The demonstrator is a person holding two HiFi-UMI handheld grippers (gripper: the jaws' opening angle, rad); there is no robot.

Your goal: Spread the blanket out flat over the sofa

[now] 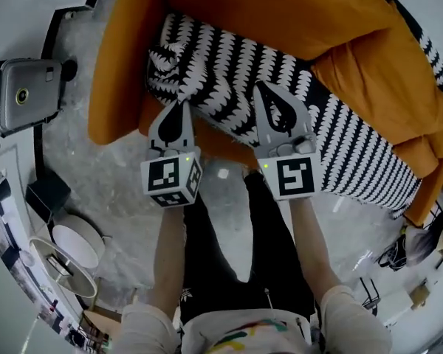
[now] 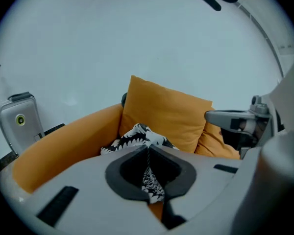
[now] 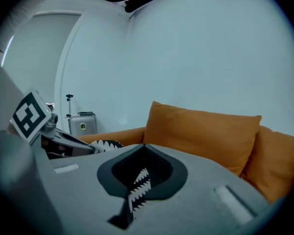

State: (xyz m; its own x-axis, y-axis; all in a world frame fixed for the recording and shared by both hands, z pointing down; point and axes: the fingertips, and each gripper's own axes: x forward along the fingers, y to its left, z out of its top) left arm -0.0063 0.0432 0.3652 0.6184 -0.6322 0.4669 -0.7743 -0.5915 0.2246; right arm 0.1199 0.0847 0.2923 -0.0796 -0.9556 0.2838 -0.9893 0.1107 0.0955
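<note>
Blanket (image 1: 354,146) in left gripper (image 1: 179,105) and right gripper (image 1: 266,87), atop sofa (image 1: 280,13).

Two bare forearms reach up from the bottom of the frame, side by side. The left gripper (image 1: 179,105), centre left, has its jaws pressed together on a fold of blanket (image 1: 229,72). The right gripper (image 1: 261,88), centre right, is likewise clamped on it.

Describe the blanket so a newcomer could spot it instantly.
Find the big orange fabric sofa at the top of the head view. Along its seat lies the black-and-white patterned blanket, bunched at its left end. It alone is patterned, unlike the plain orange cushions beside it.
</note>
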